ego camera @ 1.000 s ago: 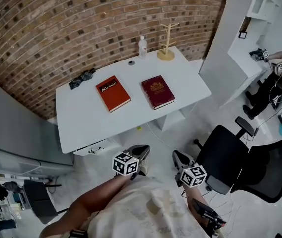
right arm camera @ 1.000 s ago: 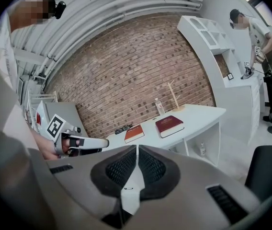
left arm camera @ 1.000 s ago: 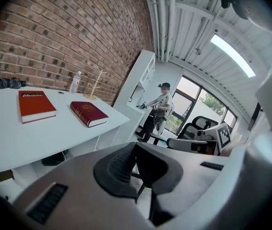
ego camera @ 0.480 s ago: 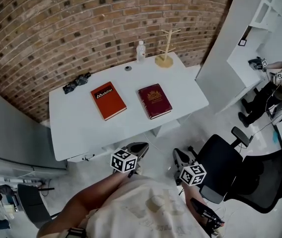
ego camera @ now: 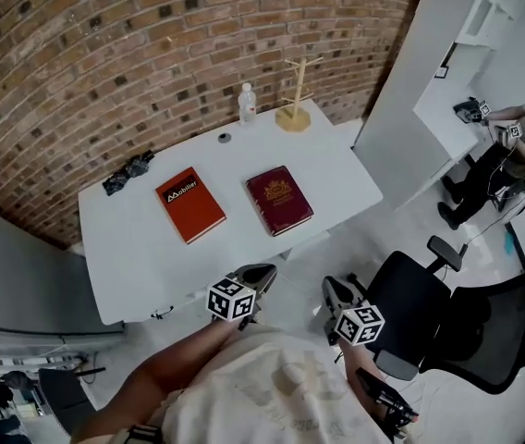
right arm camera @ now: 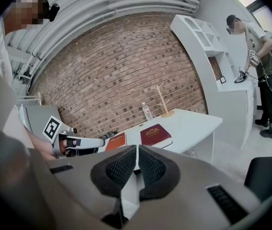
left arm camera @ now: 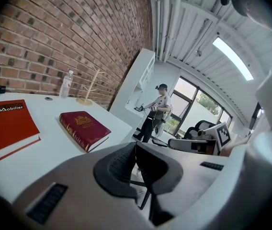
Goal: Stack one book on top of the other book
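left book [ego camera: 189, 205]: lying on table [ego camera: 133, 252], left of right book [ego camera: 279, 200], apart
bottle [ego camera: 246, 104]: standing behind both books, near far edge
stand [ego camera: 294, 109]: standing just right of bottle
chair [ego camera: 415, 303]: sitting right of table

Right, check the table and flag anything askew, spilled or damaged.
Nothing stands out. The orange-red book and the maroon book lie flat, side by side and apart, on the white table. The water bottle and wooden rack stand upright; nothing spilled.
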Tool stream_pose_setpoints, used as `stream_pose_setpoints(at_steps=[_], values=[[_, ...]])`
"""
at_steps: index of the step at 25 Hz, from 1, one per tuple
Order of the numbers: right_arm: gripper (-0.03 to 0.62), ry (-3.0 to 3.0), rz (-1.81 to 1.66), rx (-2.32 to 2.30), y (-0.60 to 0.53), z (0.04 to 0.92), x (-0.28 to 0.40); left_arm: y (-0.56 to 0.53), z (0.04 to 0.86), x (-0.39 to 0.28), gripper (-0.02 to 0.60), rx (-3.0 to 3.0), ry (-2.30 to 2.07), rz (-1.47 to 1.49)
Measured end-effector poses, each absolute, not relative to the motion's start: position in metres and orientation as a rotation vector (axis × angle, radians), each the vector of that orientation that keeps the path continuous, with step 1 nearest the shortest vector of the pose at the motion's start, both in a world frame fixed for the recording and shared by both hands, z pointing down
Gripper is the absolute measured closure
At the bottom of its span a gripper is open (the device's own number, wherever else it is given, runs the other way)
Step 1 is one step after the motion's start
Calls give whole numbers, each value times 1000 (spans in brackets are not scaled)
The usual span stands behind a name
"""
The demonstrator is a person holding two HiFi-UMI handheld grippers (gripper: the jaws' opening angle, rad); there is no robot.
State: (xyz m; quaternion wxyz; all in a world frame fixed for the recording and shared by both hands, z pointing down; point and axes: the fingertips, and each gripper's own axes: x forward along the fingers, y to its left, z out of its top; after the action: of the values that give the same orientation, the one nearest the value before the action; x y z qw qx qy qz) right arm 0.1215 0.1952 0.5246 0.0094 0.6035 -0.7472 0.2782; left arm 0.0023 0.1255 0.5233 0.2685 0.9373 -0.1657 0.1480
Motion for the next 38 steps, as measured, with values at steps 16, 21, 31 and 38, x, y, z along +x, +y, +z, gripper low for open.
stream_pose_setpoints(at_steps=[16, 21, 31, 38], values=[[565, -2278, 864, 1935, 127, 522, 116, 49, 524, -8, 561, 2507, -417, 373], [565, -2283, 862, 1896, 109, 523, 106, 33, 527, -17, 561, 2492, -442, 365], [565, -2290, 906, 1851, 88, 539, 108, 24, 545, -25, 560, 2455, -469, 397], [565, -2350, 925, 1722, 45, 549, 107, -10, 551, -30, 452, 2397, -588, 398]])
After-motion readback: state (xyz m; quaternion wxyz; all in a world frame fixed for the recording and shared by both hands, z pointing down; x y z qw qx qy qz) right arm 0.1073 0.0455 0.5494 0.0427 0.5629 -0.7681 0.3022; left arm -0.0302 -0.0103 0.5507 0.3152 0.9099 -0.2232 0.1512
